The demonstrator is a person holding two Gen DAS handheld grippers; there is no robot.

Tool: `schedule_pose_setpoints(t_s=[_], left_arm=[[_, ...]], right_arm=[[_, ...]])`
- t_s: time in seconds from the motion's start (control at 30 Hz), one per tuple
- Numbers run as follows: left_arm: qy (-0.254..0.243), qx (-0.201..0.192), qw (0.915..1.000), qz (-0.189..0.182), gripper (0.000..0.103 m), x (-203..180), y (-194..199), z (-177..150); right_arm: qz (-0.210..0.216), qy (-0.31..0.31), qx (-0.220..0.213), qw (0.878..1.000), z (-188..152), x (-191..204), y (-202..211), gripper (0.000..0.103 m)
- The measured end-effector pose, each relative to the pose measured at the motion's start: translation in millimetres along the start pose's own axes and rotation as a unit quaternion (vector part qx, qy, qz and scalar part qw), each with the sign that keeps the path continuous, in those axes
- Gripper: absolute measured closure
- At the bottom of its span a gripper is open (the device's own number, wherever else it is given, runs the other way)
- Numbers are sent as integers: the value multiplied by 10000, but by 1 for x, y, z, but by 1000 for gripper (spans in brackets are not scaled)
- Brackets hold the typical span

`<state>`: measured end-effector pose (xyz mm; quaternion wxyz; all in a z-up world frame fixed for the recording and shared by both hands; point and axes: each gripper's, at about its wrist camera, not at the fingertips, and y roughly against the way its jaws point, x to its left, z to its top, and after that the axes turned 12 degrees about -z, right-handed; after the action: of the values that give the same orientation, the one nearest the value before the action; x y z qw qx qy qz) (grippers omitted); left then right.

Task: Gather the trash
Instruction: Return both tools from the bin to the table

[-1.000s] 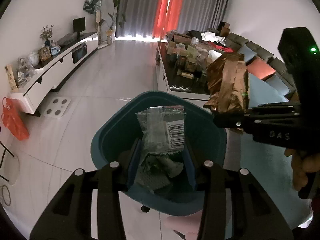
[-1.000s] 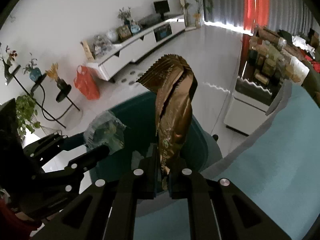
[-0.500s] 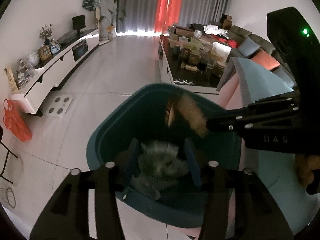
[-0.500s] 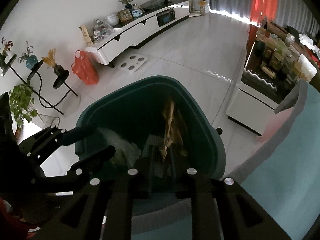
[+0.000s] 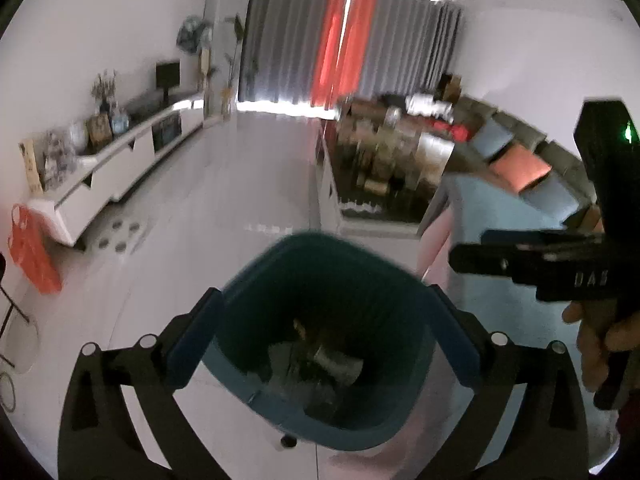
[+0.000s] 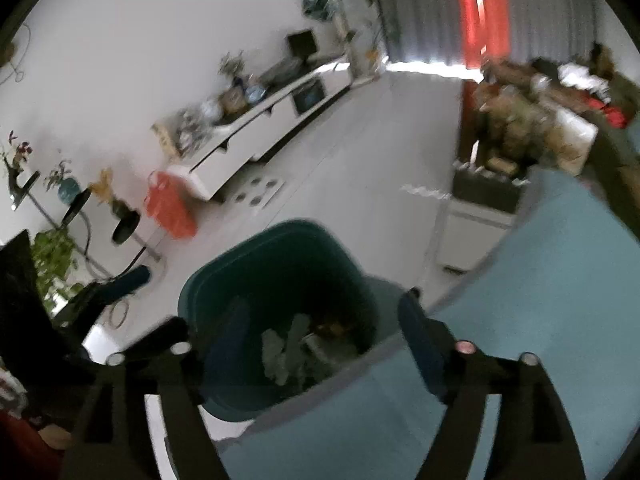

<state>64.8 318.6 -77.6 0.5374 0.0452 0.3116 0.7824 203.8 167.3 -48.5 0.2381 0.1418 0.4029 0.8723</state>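
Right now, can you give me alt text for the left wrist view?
Open left gripper above a teal trash bin with wrappers lying at its bottom; nothing between the jaws. The right gripper reaches in from the right, over a living room floor.

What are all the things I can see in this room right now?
bin: one, teal, on the floor below both grippers
trash: a few wrappers, clear and brownish, at the bin's bottom
bag: one, orange, by the white cabinet
cabinet: one, white, long, along the wall
curtains: grey and red, far end
sofa cover: light blue, beside the bin
left gripper: black, open, empty
right gripper: black, open, empty
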Motion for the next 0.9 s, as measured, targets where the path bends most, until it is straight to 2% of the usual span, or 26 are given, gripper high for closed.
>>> schedule_pose_setpoints(t_s=[0.17,0.2,0.3,0.53,0.73,0.9], left_arm=[[-190,-523,9983,-156,6,-25,31,17],[-250,-656,9974,-178,6,-34,39,21],[-360,-904,9949,-259,6,-52,54,24],[-561,-1174,9896,-619,5,-98,78,28],[-857,-1394,9800,-1130,5,-146,93,22],[-1328,-1288,9690,-1636,5,-200,92,10]], right_arm=[[-239,-217,-642,9974,-14,-18,47,13],[-311,-268,-789,9960,-18,-22,58,8],[-644,-315,-1176,9905,-32,-31,86,7],[-922,-623,-1867,9761,-71,-58,147,7],[-1346,-882,-2260,9607,-119,-82,189,7],[-2078,-1060,-2386,9427,-163,-101,214,7]])
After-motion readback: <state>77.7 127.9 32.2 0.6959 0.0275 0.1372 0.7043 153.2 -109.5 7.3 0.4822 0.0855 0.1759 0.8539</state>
